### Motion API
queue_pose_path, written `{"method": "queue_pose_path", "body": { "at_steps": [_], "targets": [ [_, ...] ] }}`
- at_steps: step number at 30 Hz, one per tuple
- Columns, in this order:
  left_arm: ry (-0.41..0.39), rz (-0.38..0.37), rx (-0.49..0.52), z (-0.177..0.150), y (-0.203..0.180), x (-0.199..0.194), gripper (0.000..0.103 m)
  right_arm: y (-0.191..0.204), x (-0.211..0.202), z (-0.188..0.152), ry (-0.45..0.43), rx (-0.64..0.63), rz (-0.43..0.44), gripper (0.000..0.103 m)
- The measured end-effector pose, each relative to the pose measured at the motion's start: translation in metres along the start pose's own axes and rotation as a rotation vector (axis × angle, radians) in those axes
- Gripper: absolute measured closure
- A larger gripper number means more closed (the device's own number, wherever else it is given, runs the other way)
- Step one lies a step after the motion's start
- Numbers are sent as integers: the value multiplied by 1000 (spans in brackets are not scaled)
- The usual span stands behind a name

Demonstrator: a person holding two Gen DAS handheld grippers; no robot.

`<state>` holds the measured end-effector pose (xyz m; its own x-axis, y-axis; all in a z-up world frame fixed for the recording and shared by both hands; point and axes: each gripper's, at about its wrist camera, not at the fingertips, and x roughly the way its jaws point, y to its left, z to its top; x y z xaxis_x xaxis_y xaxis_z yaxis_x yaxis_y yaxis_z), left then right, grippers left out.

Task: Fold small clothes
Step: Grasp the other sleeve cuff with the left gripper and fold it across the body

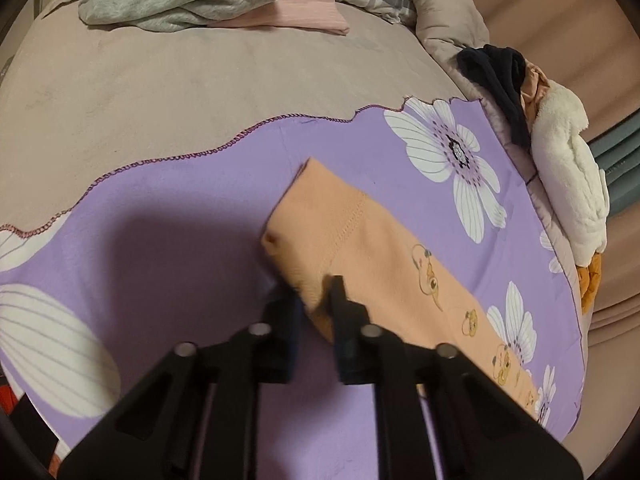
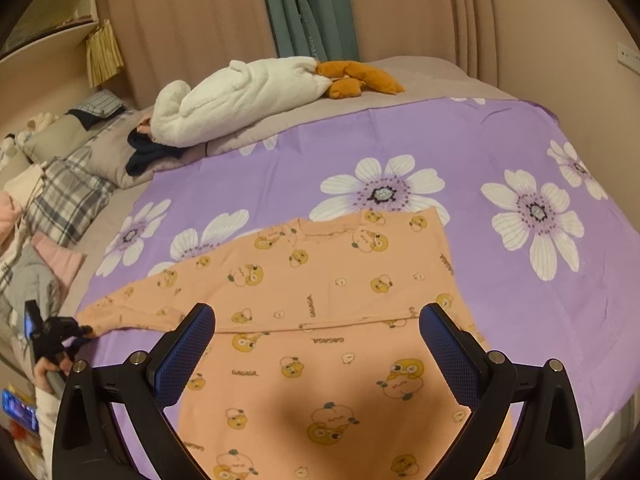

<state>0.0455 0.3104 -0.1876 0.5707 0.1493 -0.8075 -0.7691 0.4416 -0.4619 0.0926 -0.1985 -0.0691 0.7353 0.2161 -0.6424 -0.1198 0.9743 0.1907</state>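
A purple flowered sheet [image 2: 460, 148] covers the bed, with beige curtains [image 2: 180, 20] behind and a white plush duck [image 2: 240, 96] at its far edge. The left gripper [image 1: 316, 300] pinches the sleeve end of the orange shirt [image 2: 320, 280], which stretches leftward. The right gripper [image 2: 316, 316] hovers wide over the shirt's body

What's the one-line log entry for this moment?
step: sleeve fold | left tool: shut on sleeve | right tool: open, above shirt | shirt: flat on purple sheet
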Motion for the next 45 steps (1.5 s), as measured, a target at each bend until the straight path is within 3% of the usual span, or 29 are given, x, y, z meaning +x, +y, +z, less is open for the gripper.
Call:
{"method": "queue_pose_path", "body": {
  "at_steps": [11,23,28,39,45],
  "targets": [
    [-83,-17,-1,0,-19,-24,98,-9,-4,-3,-4,22,3,2],
    [-115,-160,116,-15,-78,-60,98,-28,-8,-11,-1,67,-12,2],
    [-130,-214,238,-34,-119,-80,98,-36,-11,-12,-3,101,-34,2],
    [-14,-349,510,-112,-203,-80,98,-51,-3,-18,16,148,-6,2],
    [53,-363,620,-148,-223,-69,97,-66,-2,-19,11,190,-35,2]
  ]
}}
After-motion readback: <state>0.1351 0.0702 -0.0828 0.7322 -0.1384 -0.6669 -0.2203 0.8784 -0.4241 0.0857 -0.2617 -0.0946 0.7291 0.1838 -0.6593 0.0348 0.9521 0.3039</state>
